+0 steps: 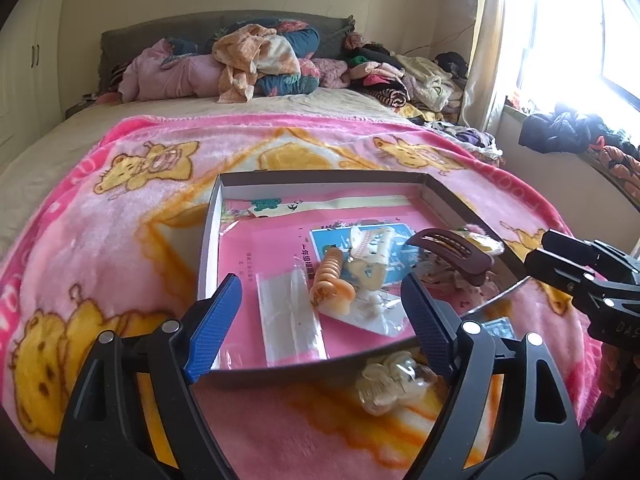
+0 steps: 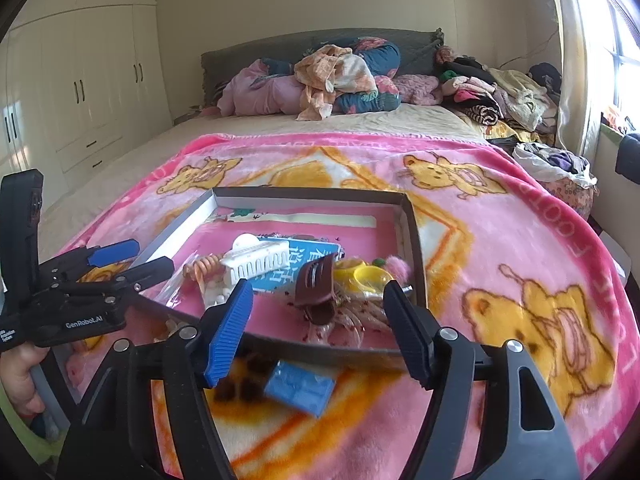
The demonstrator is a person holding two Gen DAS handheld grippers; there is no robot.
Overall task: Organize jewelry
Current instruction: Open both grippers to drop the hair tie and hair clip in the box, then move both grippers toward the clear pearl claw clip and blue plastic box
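Bed (image 2: 132,152) filling both views, clothes pile (image 2: 492,100) sitting at 1 o'clock near the curtain.

Pink bear-print blanket (image 1: 100,240) lying spread across the near half of the bed.

Shallow cardboard box lid (image 1: 210,216) resting on the blanket at centre, holding the jewelry and hair pieces:
- pink booklet (image 1: 264,240) lying flat as the floor layer.
- clear plastic sleeve (image 1: 290,316) lying at 6 o'clock inside the lid.
- brown hair claw (image 2: 316,286) sitting near the lid's front wall, toward 4 o'clock.
- white comb clip (image 2: 258,262) lying left of the brown claw, on a blue card.
- orange spiral hair tie (image 1: 330,284) touching the white clip's lower end.
- yellow ring-shaped piece (image 2: 362,278) sitting just right of the brown claw, near the right wall.

Outside the lid, on the blanket by the front wall:
- pale translucent hair claw (image 1: 394,384) lying at 6 o'clock of the left wrist view.
- small blue block (image 2: 300,390) lying at 6 o'clock of the right wrist view.

Left gripper (image 1: 320,328) hovering over the lid's front edge, fingers spread wide, gripping nothing.

Right gripper (image 2: 320,330) hovering over the lid's front right, fingers spread wide, gripping nothing.
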